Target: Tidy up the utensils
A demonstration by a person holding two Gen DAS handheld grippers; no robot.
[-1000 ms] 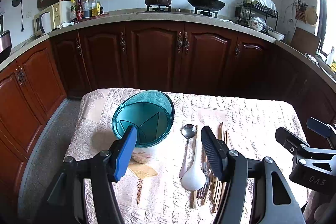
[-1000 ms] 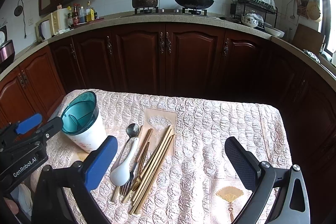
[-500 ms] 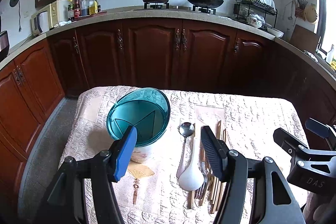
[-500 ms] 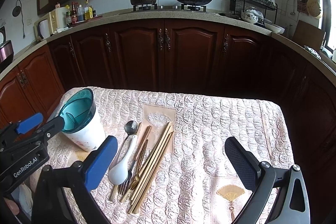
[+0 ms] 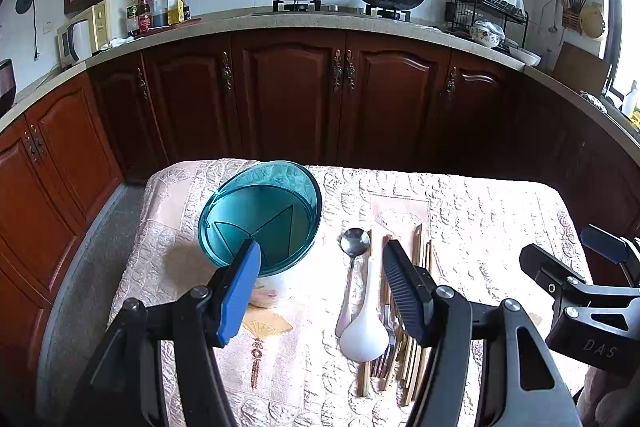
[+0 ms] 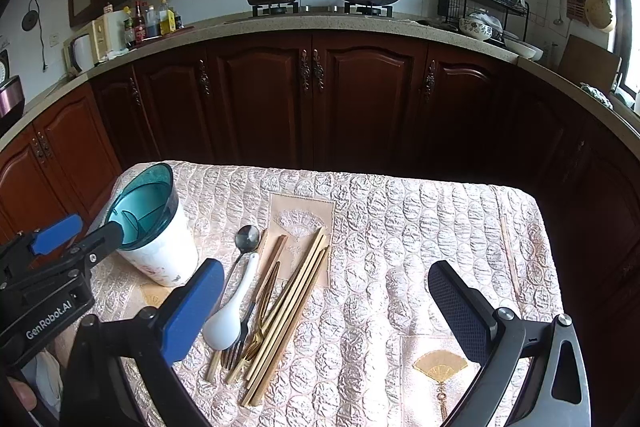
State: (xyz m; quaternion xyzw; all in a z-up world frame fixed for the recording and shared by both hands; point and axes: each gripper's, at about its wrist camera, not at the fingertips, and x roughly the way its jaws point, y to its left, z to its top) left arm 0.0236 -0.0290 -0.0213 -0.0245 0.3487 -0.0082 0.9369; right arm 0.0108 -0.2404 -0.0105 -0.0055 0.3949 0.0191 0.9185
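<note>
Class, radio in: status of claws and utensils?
Both claws, left and right, open, empty. Utensils loose beside holder. Nothing blocking.

We see daylight pouring in from a window (image 5: 624,39) at the right edge, blown out to white glare in both views, while the tablecloth (image 6: 400,227) is brightly lit and the dark cabinets (image 6: 320,95) below the counter sink into shadow. The holder (image 5: 260,215) casts 1 soft shadow to its left on the cloth. Both fisheye pictures are sharp at the centre, bend the counter (image 5: 320,23) into a curve, and go black in the 4 corners.
</note>
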